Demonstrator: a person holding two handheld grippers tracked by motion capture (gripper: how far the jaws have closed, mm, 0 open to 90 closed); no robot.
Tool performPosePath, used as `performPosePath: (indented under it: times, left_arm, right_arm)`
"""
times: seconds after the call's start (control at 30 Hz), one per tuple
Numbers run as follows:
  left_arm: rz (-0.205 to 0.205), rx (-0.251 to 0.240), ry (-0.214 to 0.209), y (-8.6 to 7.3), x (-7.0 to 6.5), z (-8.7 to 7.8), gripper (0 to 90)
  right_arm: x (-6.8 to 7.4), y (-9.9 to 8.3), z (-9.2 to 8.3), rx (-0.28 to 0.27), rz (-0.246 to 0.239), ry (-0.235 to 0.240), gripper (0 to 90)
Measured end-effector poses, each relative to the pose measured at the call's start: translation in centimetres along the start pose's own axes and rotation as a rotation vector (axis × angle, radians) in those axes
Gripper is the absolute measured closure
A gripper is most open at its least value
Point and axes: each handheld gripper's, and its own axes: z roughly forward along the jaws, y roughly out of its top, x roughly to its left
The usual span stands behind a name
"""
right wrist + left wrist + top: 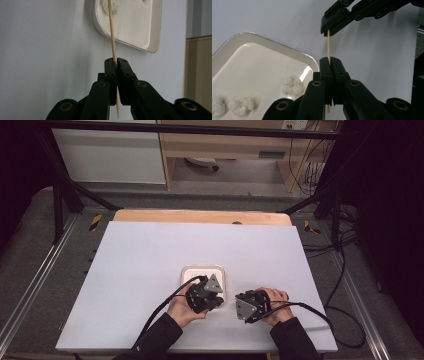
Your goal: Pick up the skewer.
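Wooden and thin, a skewer (pixel 328 47) is pinched by both grippers at once. In the left gripper view, the left gripper (pixel 329 60) has its jaws closed tight on the stick, which runs upright between them, with its lower end showing below the pads. Higher up in that view, the right gripper (pixel 329 33) clamps the same skewer near its upper end. In the right gripper view, the jaws are likewise closed on the skewer (pixel 112 37), whose pointed tip pokes out below the pads while the long part stretches away toward the tray (pixel 150 30).

From the high view, the left gripper (pixel 214 292) hovers at the near edge of the white tray (pixel 192 270), and the right gripper (pixel 240 302) sits just beside it, off the tray's near right corner. Both are above the white sheet covering the desk (pixel 150 260).

Several puffs of popcorn (pixel 291 85) lie in the tray, beside the left gripper's jaws.
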Motion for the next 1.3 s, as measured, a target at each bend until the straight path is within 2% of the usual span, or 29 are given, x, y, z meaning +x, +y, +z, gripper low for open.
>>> performPosePath:
  times: [0.2, 0.4, 0.47, 0.53, 0.7, 0.87, 1.0, 1.3]
  left_arm:
    - [0.008, 0.005, 0.011, 0.1, 0.1, -0.1, 87.0]
    - [0.009, 0.032, 0.025, 0.4, 0.4, -0.3, 71.6]
    - [0.013, 0.044, 0.034, 0.4, 0.4, -0.5, 69.1]
    - [0.015, 0.071, 0.025, 0.5, 0.5, -0.6, 68.3]
    - [0.024, 0.153, 0.013, 0.4, 0.6, -0.1, 71.1]
    - [0.046, 0.211, 0.003, 0.5, 0.4, 0.7, 75.8]
    - [0.06, 0.239, 0.008, 0.8, 0.4, 1.1, 80.5]
    - [0.055, 0.284, -0.01, 1.2, 0.6, 1.9, 85.4]
  right_arm:
    - [0.1, 0.1, 0.0, 0.009, -0.009, 0.006, 89.2]
    - [0.0, 0.1, 0.0, 0.035, -0.018, 0.007, 89.3]
    - [0.0, 0.1, 0.0, 0.037, -0.017, 0.008, 89.3]
    - [0.0, 0.1, 0.0, 0.04, -0.018, 0.008, 89.3]
    - [0.0, 0.1, 0.1, 0.047, -0.02, 0.014, 89.3]
    - [-0.1, 0.3, 0.1, 0.047, -0.036, 0.018, 89.3]
    - [0.0, 0.4, 0.1, 0.053, -0.034, 0.021, 89.3]
    - [0.1, 0.5, 0.1, 0.065, -0.048, 0.028, 89.3]
